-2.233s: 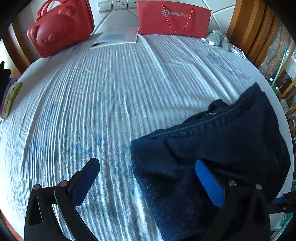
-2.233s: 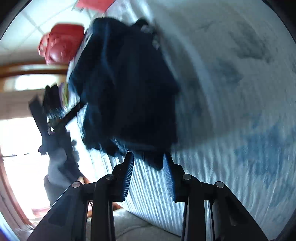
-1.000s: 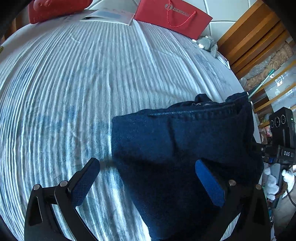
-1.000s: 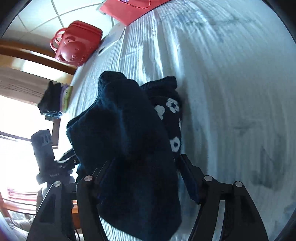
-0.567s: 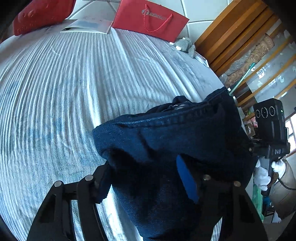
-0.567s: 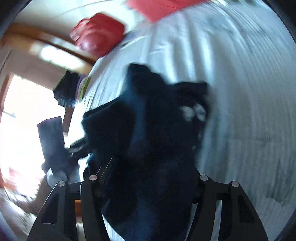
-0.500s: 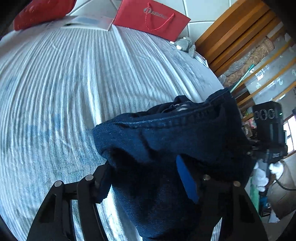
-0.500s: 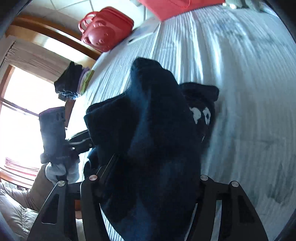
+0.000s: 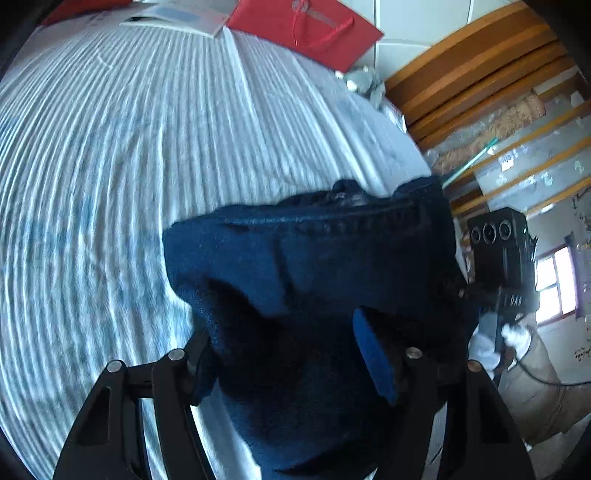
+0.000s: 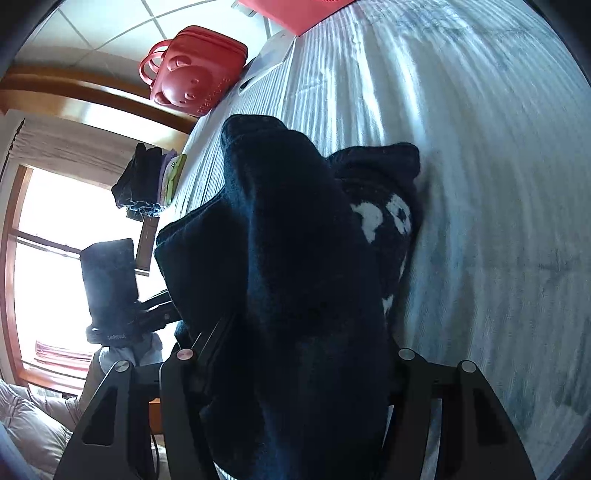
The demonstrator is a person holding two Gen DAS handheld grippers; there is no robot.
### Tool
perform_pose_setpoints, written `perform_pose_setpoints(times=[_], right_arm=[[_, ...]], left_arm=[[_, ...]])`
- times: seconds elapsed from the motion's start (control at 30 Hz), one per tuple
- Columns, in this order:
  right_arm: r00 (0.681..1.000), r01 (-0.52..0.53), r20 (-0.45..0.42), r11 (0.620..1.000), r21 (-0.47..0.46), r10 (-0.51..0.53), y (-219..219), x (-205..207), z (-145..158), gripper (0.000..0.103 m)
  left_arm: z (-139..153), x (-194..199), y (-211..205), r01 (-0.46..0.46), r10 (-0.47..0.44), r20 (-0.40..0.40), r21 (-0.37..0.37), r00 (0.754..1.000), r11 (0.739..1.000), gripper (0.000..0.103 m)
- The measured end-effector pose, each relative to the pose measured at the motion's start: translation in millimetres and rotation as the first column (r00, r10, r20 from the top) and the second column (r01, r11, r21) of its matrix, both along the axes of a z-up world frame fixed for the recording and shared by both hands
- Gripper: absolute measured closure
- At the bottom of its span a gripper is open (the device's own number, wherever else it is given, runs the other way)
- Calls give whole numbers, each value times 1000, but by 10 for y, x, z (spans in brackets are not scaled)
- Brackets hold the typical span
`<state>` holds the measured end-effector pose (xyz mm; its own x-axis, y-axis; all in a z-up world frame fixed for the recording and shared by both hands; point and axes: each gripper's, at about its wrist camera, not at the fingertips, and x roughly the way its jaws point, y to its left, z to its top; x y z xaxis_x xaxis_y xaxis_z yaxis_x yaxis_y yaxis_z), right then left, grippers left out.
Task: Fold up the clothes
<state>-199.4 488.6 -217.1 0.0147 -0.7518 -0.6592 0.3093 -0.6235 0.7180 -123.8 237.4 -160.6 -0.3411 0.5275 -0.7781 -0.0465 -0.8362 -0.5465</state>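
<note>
Left wrist view: the left claw (image 9: pixel 291 354) is clamped on a bundle of dark blue jeans (image 9: pixel 314 266), the cloth bulging up between its fingers and hiding the left pad, while the blue pad on the right finger (image 9: pixel 373 354) presses into the fabric. The waistband seam runs across the top of the bundle, which sits low over the striped white bedsheet (image 9: pixel 129 155); whether its underside touches the sheet cannot be told. Past the jeans on the right, the right claw's black camera housing (image 9: pixel 496 251) shows, gripped by a white-gloved hand (image 9: pixel 511 338). At the far edge of the bed lie a red paper bag (image 9: pixel 306 26), a white booklet (image 9: pixel 177 18) and a small grey plush toy (image 9: pixel 364 83). In the right wrist view, the right claw (image 10: pixel 295 354) is also closed around the jeans (image 10: pixel 295 258), the thick folds filling the gap between its fingers and covering both pads. A patch with white flower shapes (image 10: pixel 388 221) shows on the inner cloth. A red bear-faced case (image 10: pixel 192 70) stands at the bed's far corner, and a pile of folded clothes (image 10: pixel 147 181) rests near the window.
</note>
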Motion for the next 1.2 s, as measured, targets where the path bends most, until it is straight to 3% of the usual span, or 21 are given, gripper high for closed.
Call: perform_pose_setpoints(times=[0.1,0.13,0.2,0.37,0.47,0.6,0.73,0.93,1.1,1.2], right_arm=[[999,-16,-31,998,64,18,-116,-5,70,47],[1000,-13,-26,998,56,14,-88,17,67,50],[1000,-7,-17,999,39,7,-31,63,62,54],[1000,12,-18,1000,27,-11,27,121,105,59],[998,11,-62,1000,-14,-12,30,193,299,62],[998,30,-59,992,-119,-37,96,260,466,63],[992,14,-120,985,-171,-35,-111,312,787,63],[980,-13,-197,978,-208,-28,-925,394,1279,63],[973,-10,-227,968,-249,-49,-1970,557,1394,63],[971,-5,-233,962,-272,-61,-2605,698,1448,63]], left_arm=[[87,99,49,-6,4,-38,-49,999,999,51],[123,167,40,-8,5,-54,-51,999,999,59],[139,264,4,-7,5,-55,-26,998,1000,64],[245,340,101,-26,17,-97,-94,995,995,69],[511,447,167,-42,19,-171,-131,985,990,72],[885,553,150,-74,29,-247,-175,969,982,72],[1164,630,-297,-99,32,-298,-214,954,972,72],[1553,739,-1102,-137,32,-367,-265,930,954,72],[1870,834,-1798,-169,27,-421,-305,907,937,72],[1989,930,-2459,-172,19,-420,-329,907,928,72]])
